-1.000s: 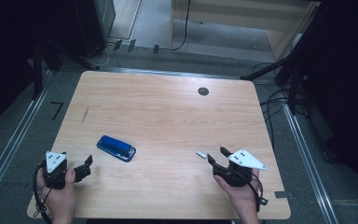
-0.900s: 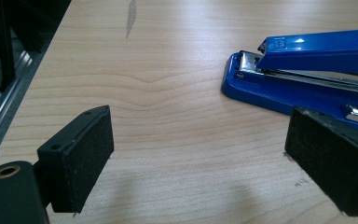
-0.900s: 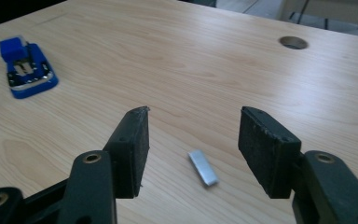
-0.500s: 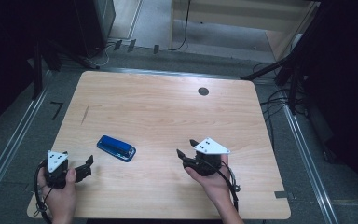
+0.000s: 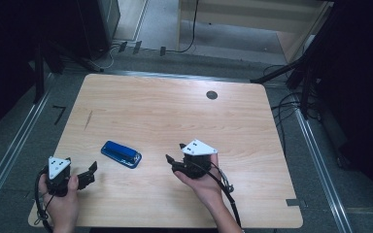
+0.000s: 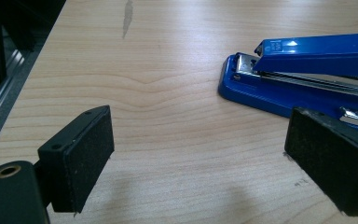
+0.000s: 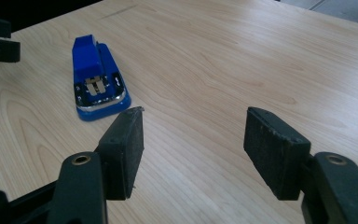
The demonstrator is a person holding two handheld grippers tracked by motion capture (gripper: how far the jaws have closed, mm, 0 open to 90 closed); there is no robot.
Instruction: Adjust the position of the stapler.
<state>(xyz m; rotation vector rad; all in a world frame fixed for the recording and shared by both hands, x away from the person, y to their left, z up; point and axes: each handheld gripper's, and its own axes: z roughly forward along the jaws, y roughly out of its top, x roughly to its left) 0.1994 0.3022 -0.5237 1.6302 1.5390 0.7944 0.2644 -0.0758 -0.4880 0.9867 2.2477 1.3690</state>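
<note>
Blue stapler (image 5: pixel 121 154), lying flat and closed on the wooden table (image 5: pixel 175 116), left of centre in the lower half of the high view, its long axis slanting from upper left to lower right. In the right gripper view it sits at upper left, its metal-faced end turned toward the camera; in the left gripper view it occupies the upper right, the steel staple channel visible between base and arm.

Right gripper (image 5: pixel 175 153), centre of the high view's lower half, aimed leftward at the stapler but well short of it. Its jaws stand spread with only bare tabletop between them, and they have just been opening wider. Left gripper (image 5: pixel 93 170), lower left, likewise spread and empty; the stapler lies near its right-hand pad (image 6: pixel 328 165), and whether they touch cannot be told.

Step in hand, as judged: the approach to a grasp. It would go best if the right gripper came in low and level, straddled the stapler across its narrow width near mid-length, and closed squarely on the side walls rather than on the sprung top arm.

Containers: none on the table. A dark round cable port (image 5: pixel 211 95) marks its upper right.
</note>
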